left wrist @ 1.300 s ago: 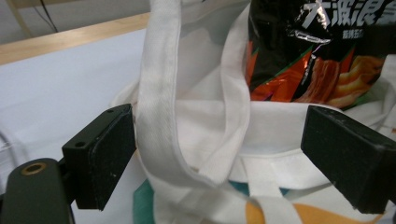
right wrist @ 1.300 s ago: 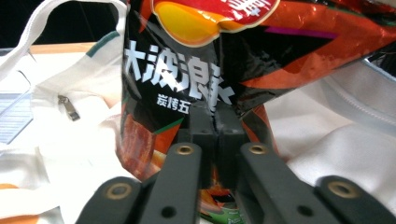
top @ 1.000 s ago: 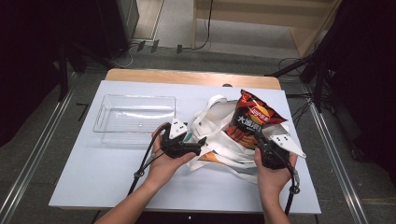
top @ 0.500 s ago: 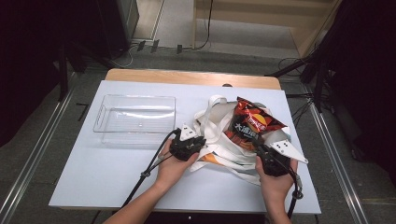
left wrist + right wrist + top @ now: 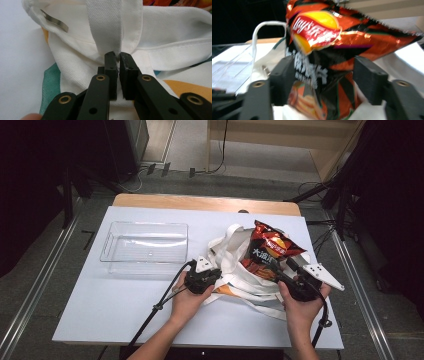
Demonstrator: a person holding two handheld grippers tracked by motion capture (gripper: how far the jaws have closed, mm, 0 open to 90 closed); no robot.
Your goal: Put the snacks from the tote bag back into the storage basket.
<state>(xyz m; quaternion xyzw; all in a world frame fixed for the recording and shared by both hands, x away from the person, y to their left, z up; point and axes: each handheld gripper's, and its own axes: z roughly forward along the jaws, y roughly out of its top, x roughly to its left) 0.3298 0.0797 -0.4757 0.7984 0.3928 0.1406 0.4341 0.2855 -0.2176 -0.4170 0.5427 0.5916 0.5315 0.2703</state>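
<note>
One tote (image 5: 240, 280), one chip bag (image 5: 267, 251), one tray (image 5: 145, 242) left: my left hand-held gripper (image 5: 117, 56) pinches the tote's strap; my right hand-held gripper's (image 5: 324, 77) jaws, just opening, flank the chip bag inside the tote; open bench (image 5: 100, 305) beyond.

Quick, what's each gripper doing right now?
Left gripper: shut on the white canvas tote bag, jaws just closed.
Right gripper: open, jaws just opened, with the shiny red-orange crisp packet between them.

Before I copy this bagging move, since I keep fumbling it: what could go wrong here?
The right claw has just opened around the chip bag, which sits only partly inside the tote; it could tip out. The left claw pinches just a thin fold by the strap, which might slip and let the mouth collapse.
</note>
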